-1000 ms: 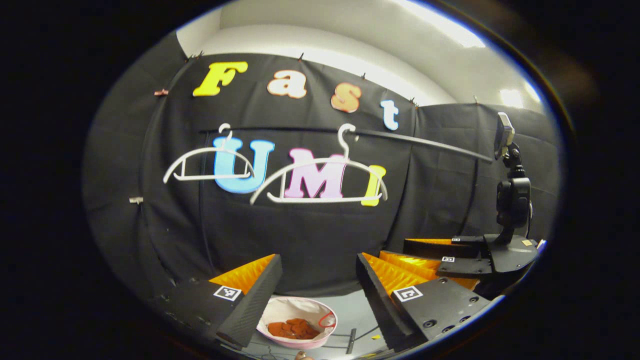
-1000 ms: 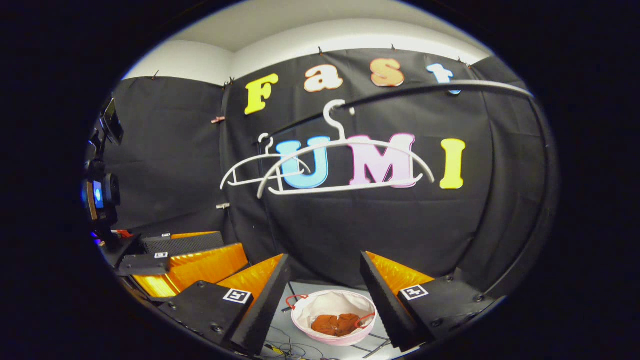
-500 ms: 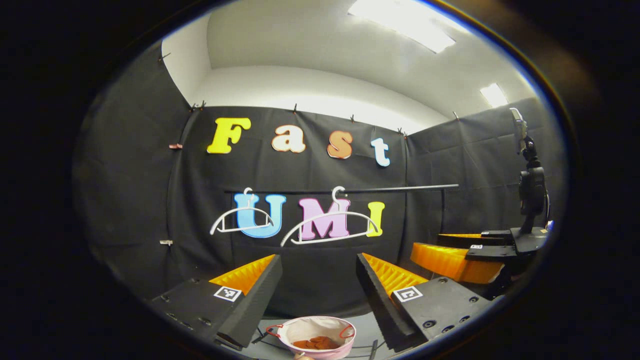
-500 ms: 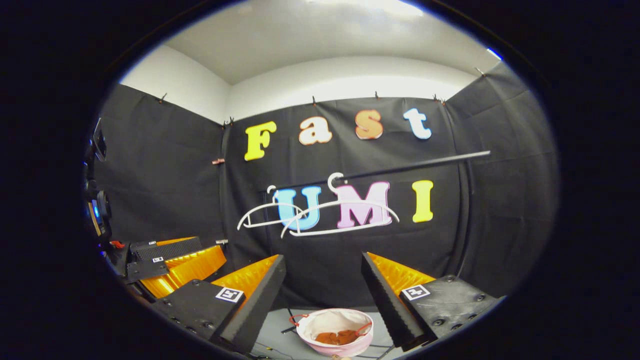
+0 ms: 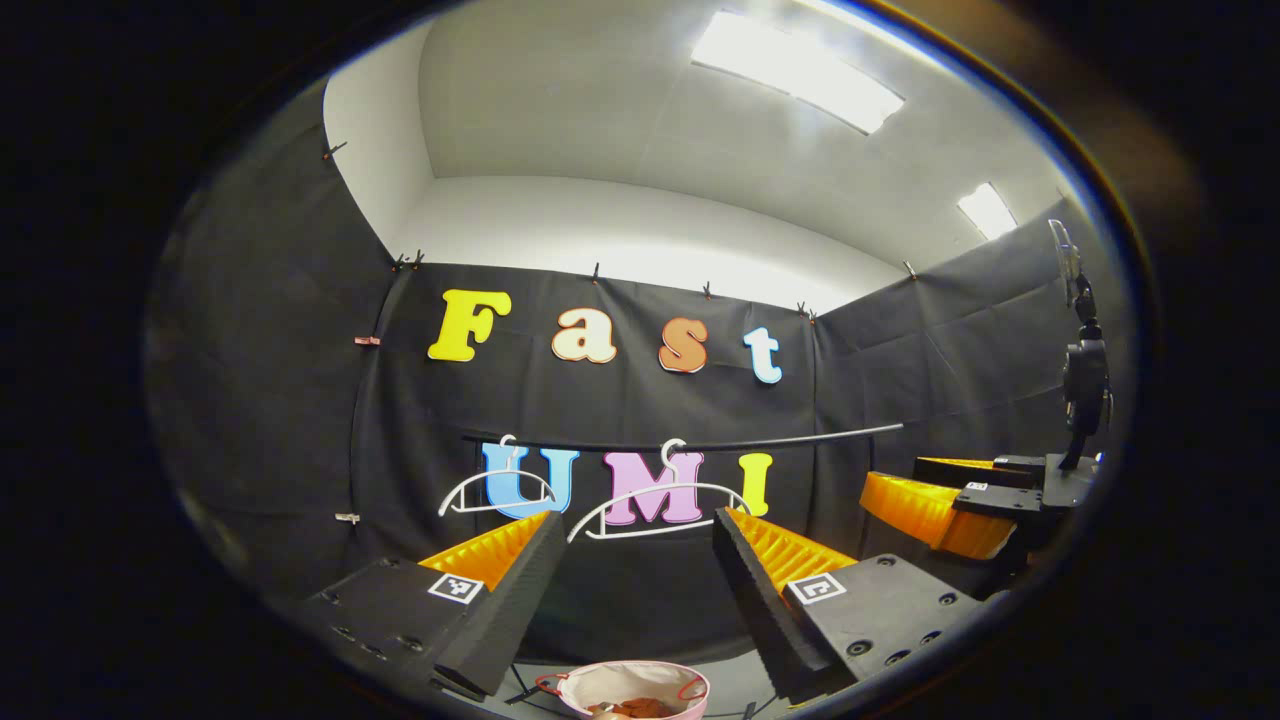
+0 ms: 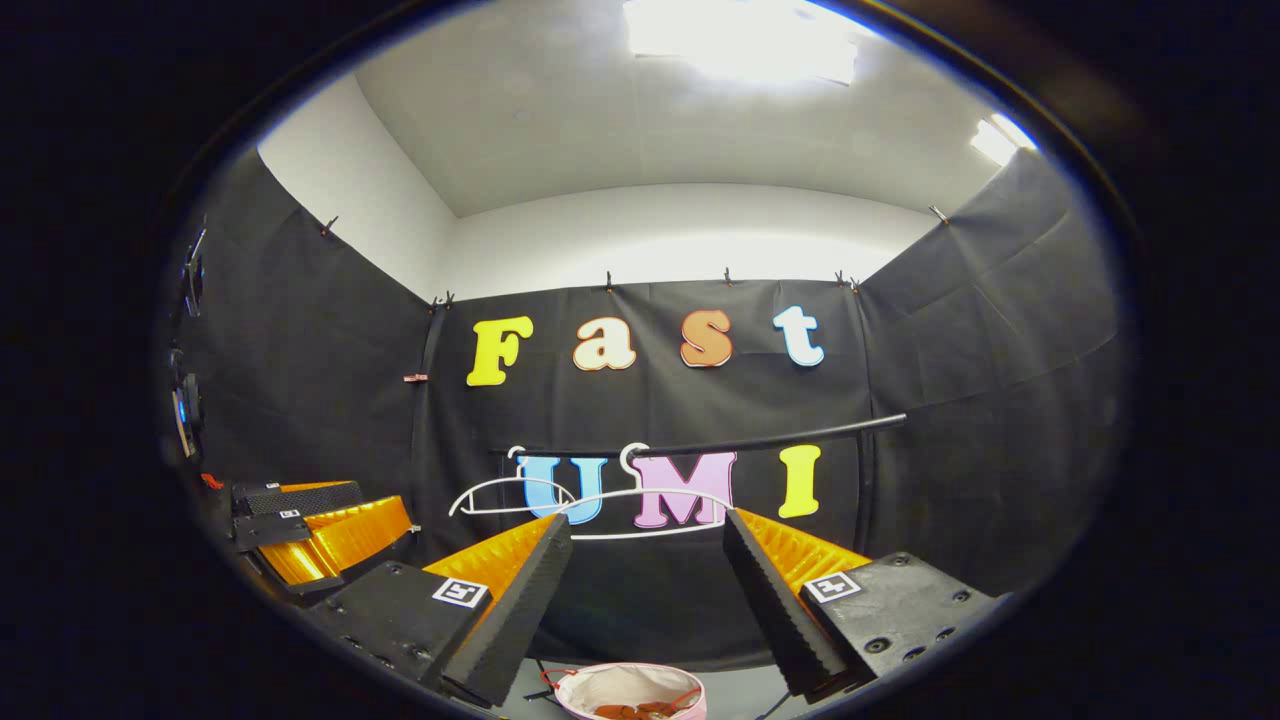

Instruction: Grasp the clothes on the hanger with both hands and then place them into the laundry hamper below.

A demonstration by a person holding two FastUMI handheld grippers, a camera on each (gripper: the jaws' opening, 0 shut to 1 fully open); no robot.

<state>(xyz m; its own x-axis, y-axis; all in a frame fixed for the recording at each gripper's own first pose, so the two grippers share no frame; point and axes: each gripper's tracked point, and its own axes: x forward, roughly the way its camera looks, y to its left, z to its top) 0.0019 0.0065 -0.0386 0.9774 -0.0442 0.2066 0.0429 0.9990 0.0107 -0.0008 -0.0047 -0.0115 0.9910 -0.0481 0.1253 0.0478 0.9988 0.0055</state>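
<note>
The rust-orange clothes lie crumpled at the bottom of the laundry hamper, a round pink-walled tub with a pale lining and thin red handles, which sits on the grey floor below and just ahead of the left claw, between its two fingers as that view looks forward. In the right gripper view the same clothes show as a small reddish heap inside the hamper, again low between the fingers of the right claw. Judging from this, the task looks essentially done: the garment is in the hamper and nothing is left to carry. Both claws stand wide, with nothing between their fingers. Farther ahead and above the hamper, two white hangers hang bare on a dark rail across the black cloth wall; the larger one is nearer the claws' centre line, the smaller hanger off to the left. In the left gripper view the right claw shows off to the right, beside a camera mount on a stand.
</note>
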